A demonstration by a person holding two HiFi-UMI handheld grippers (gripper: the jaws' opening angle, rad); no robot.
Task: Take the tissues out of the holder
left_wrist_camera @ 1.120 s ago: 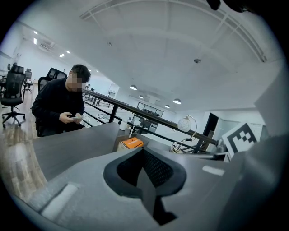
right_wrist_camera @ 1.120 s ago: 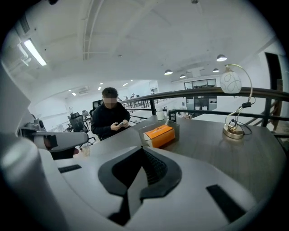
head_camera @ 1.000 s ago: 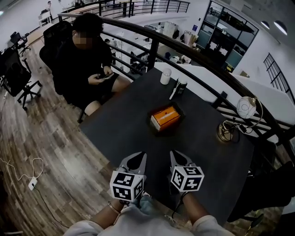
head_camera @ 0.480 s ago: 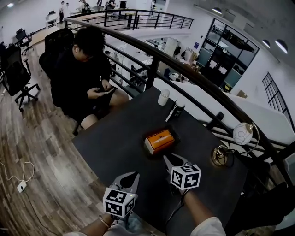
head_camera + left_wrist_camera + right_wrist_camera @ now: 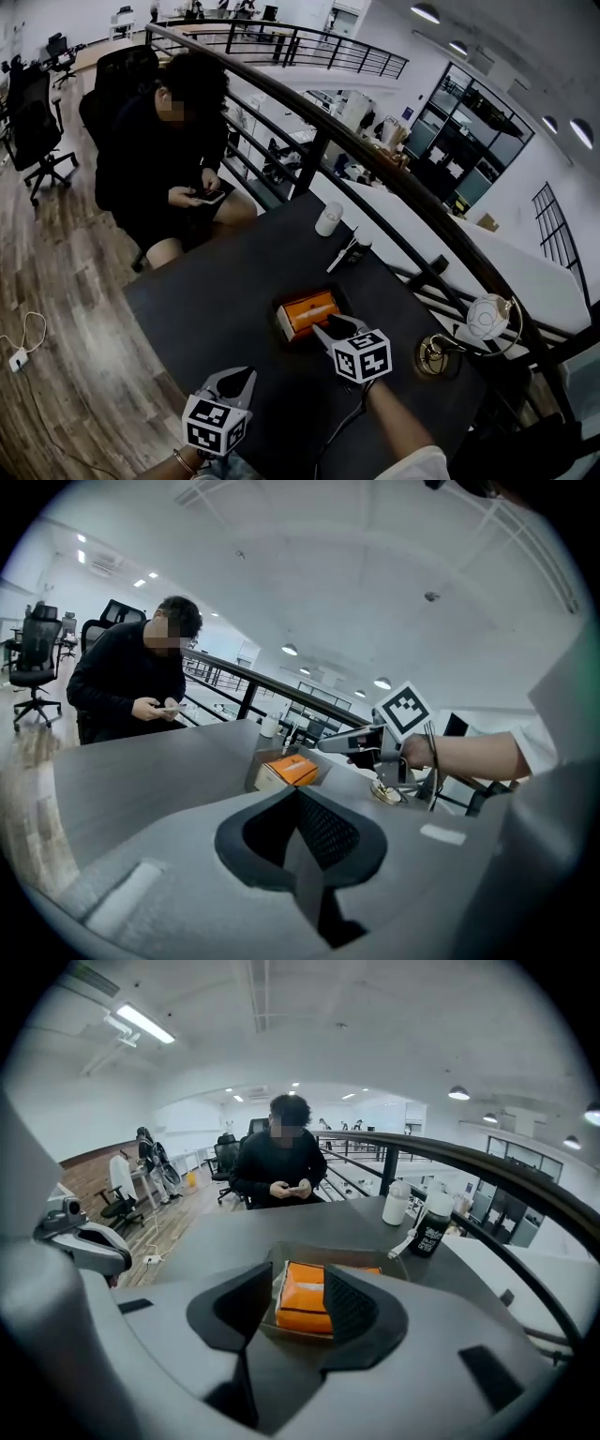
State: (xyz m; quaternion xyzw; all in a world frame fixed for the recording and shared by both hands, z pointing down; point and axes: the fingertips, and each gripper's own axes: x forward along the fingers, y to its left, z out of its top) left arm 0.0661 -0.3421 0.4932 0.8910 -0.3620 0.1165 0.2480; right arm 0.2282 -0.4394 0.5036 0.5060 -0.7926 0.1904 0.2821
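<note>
An orange tissue pack [image 5: 307, 313] lies in a dark open holder [image 5: 281, 323] in the middle of the black table [image 5: 206, 291]. My right gripper [image 5: 328, 328] reaches the holder's near right side. Its jaws have just been opening and now stand open. In the right gripper view the pack [image 5: 305, 1307] shows between and beyond the fingers, and no pad presses on it. My left gripper [image 5: 230, 379] hangs back over the near table edge with its jaws together and nothing in them. The left gripper view shows the pack [image 5: 292, 768] and the right gripper [image 5: 328, 744] ahead.
A white cup [image 5: 328, 219] and a dark bottle [image 5: 359, 251] stand at the table's far edge. A lamp with a white globe [image 5: 487, 317] and a gold base stands at the right. A seated person [image 5: 159, 141] holds a phone at the far left. A black railing [image 5: 375, 159] runs behind.
The right gripper has moved forward to the holder, rolled, and opened its jaws. The left gripper has dropped back towards the near table edge.
</note>
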